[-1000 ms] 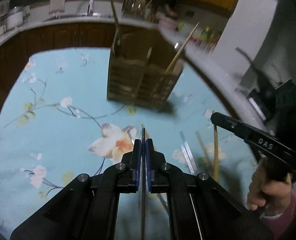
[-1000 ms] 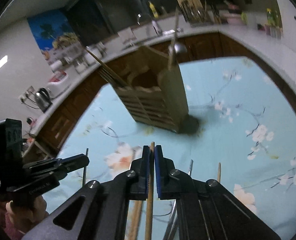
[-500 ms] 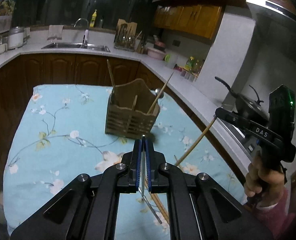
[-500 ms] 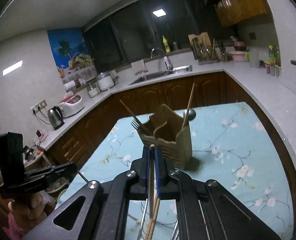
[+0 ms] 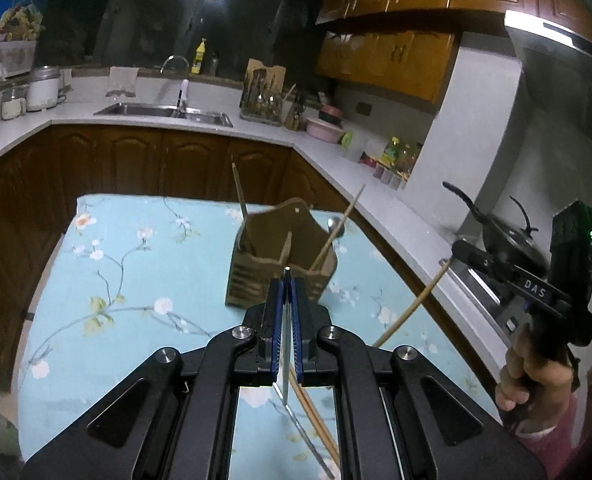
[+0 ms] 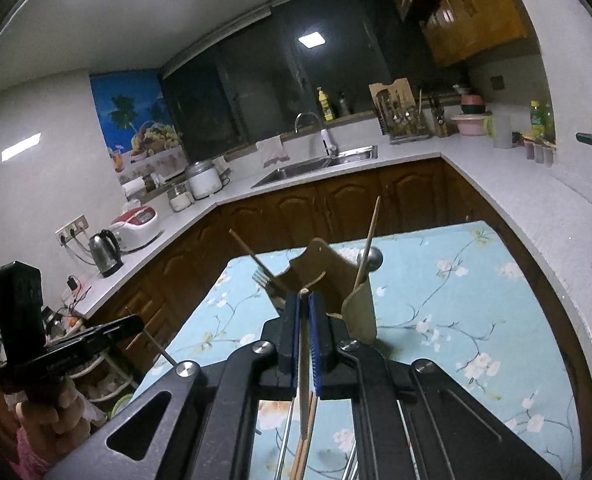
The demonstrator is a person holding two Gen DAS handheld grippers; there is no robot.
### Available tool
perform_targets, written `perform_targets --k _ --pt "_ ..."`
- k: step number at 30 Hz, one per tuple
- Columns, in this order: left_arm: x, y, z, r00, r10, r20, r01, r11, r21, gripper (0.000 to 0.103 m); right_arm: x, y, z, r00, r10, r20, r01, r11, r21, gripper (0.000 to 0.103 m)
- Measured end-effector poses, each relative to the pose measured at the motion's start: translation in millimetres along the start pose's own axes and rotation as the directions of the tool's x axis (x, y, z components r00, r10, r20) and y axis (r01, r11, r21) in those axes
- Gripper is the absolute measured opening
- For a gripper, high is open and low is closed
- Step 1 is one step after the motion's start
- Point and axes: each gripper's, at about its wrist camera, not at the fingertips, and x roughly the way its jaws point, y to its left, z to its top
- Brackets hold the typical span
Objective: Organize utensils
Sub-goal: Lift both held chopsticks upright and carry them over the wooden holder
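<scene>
L gripper (image 5: 287,280) is clamped on a thin metal utensil (image 5: 284,364); R gripper (image 6: 304,300) is pinched on a wooden chopstick (image 6: 304,376); both are held above the tablecloth (image 5: 136,264), short of the wooden caddy (image 5: 282,264). Both look light, stiff, prob slick; a mid-shaft grip should stop swivel.

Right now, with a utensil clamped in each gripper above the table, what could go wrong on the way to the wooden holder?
1. The left gripper pinches a thin metal utensil by its edge; it may pivot or slip.
2. The right gripper holds a long chopstick whose free end trails low and could snag utensils left on the tablecloth.
3. The wooden holder already has leaning chopsticks; a careless insertion might knock them or tip it.
</scene>
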Motion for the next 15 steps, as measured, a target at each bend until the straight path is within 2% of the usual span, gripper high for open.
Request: perform_targets --k 7,15 --pt "4 -2 41 0.996 0.006 0.086 -0.007 1.0 0.009 0.004 0 -6 32 0.996 -0.019 0.083 0.018 1.0 0.01 0.005" --pt "28 -1 111 0.98 0.016 0.198 -0.015 1.0 -0.006 0.004 16 -3 87 0.976 -0.067 0.205 0.069 0.998 -0.004 0.005"
